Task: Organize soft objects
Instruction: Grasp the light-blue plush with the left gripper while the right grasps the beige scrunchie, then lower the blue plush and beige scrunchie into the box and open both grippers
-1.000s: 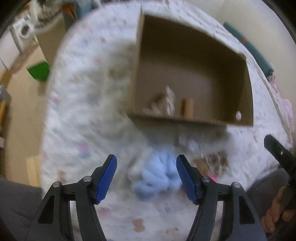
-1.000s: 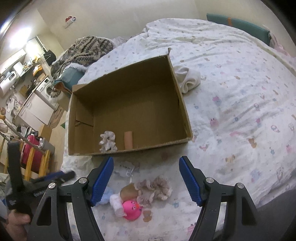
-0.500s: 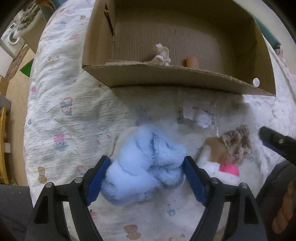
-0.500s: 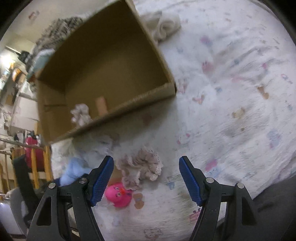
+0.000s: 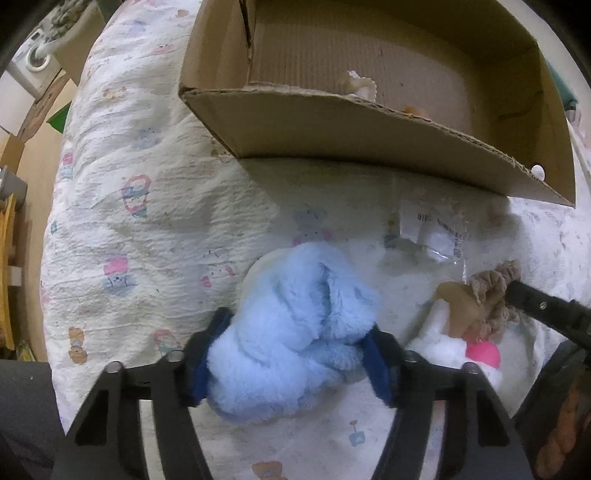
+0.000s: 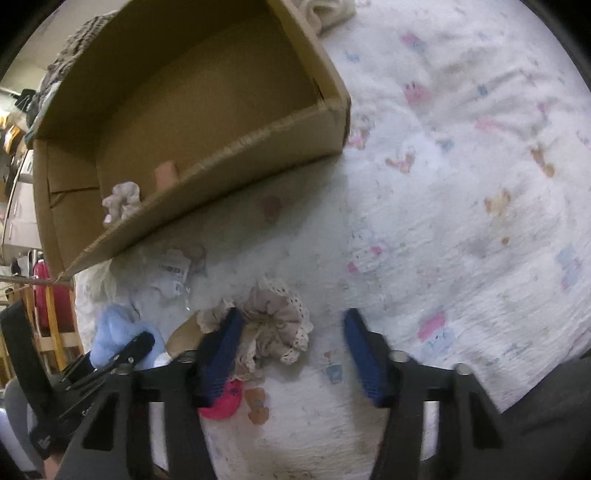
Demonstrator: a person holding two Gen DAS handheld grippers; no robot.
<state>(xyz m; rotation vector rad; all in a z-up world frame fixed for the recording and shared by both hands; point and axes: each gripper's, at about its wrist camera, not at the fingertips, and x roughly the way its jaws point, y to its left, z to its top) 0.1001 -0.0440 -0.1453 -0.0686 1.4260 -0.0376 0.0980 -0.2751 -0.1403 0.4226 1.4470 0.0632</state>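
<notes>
A light blue fluffy toy (image 5: 295,332) lies on the printed bed sheet (image 5: 147,221), in front of an open cardboard box (image 5: 369,136). My left gripper (image 5: 291,365) points straight down over the toy. Its jaws are closing and both blue pads press into the fluff. A beige lace scrunchie (image 6: 277,325) lies between the jaws of my right gripper (image 6: 291,354), which are closing. The left pad rests against the scrunchie and the right pad stands apart from it. A pink toy (image 6: 221,402) and a white fluffy piece (image 5: 443,347) lie beside it.
Inside the box (image 6: 221,158) sit a pale scrunchie (image 6: 122,199) and a small orange-brown roll (image 6: 166,173). A clear labelled plastic bag (image 5: 436,232) lies by the box's front wall. A cream cloth (image 6: 325,11) lies behind the box. The bed's edge drops away at the left.
Both grippers have come down close to the sheet. The left jaws have closed onto the blue toy. The right jaws have narrowed around the beige scrunchie.
</notes>
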